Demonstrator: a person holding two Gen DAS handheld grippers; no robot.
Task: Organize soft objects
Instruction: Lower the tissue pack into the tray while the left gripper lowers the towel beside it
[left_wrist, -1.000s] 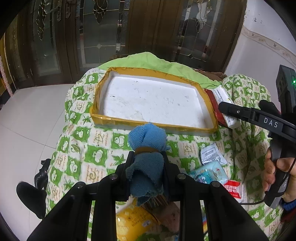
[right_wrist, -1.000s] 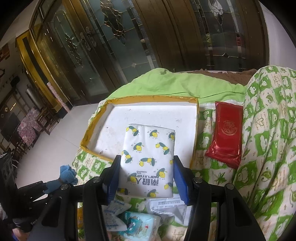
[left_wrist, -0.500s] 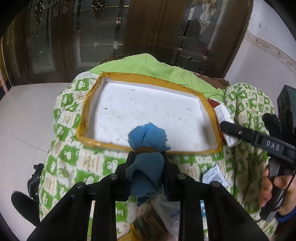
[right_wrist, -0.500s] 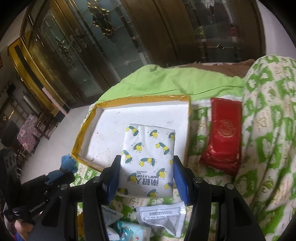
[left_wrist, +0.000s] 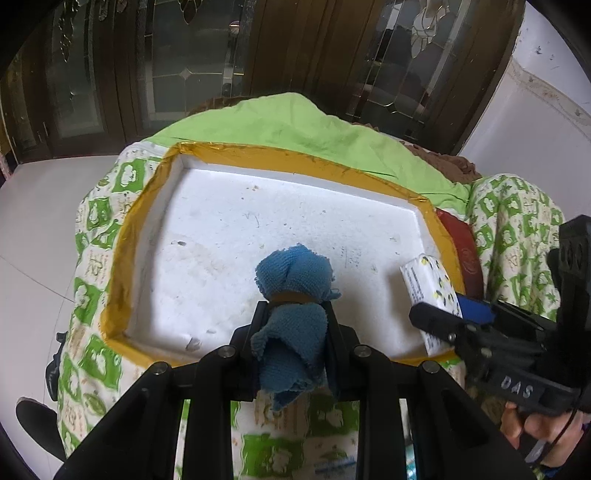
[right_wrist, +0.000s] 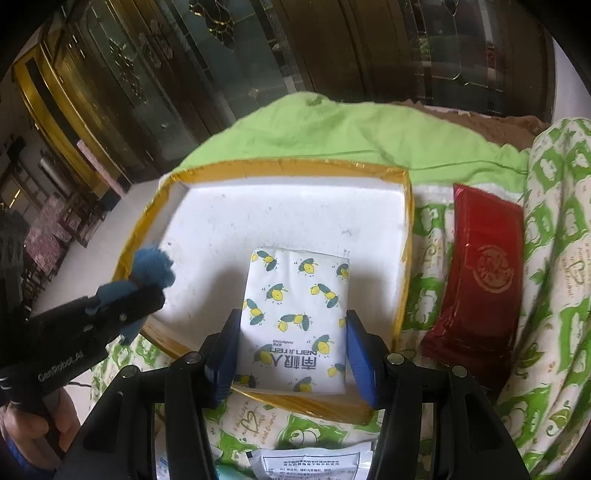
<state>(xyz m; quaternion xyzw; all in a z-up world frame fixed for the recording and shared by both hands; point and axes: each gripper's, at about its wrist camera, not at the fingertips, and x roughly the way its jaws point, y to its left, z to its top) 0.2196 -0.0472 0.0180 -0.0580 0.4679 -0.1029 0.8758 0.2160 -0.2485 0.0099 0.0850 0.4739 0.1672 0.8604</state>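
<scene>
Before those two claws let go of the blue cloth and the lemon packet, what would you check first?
1. Left gripper holds the blue cloth bundle firmly: ok, its jaws pinch it just below the band.
2. Right gripper holds the lemon-print tissue pack: ok, a blue pad sits against each side.
3. Both items are over the white tray: ok, in each view the item's front end lies inside the yellow rim.
4. Bare tray floor below them: ok, nothing else lies in it.
5. Items low enough to release: cannot tell, height above the floor is unclear.
6. Grippers clear of each other: ok, a gap shows between them.
</scene>
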